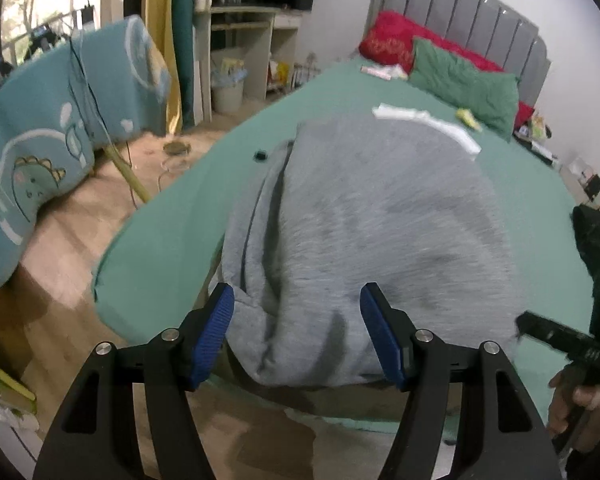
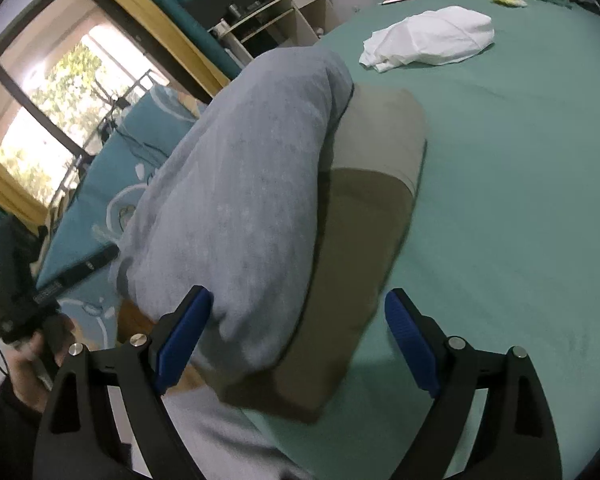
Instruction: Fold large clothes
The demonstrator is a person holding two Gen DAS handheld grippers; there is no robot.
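Observation:
A large grey sweatshirt-like garment (image 1: 364, 220) lies on the green bed (image 1: 160, 240), its near end hanging over the bed's edge. In the right wrist view the grey garment (image 2: 244, 184) is heaped over a folded khaki garment (image 2: 360, 248). My left gripper (image 1: 296, 332) is open, its blue pads on either side of the grey garment's near end, not closed on it. My right gripper (image 2: 300, 340) is open over the near edge of the grey and khaki pile. Each gripper shows in the other's view, the right one (image 1: 556, 340) and the left one (image 2: 72, 272).
A white cloth (image 2: 432, 40) lies further up the bed. Red (image 1: 392, 40) and green (image 1: 464, 80) pillows rest against the grey headboard. A blue dinosaur-print blanket (image 1: 52, 128) hangs at the left, over a wooden floor (image 1: 72, 240). A desk (image 1: 244, 32) and bin stand beyond.

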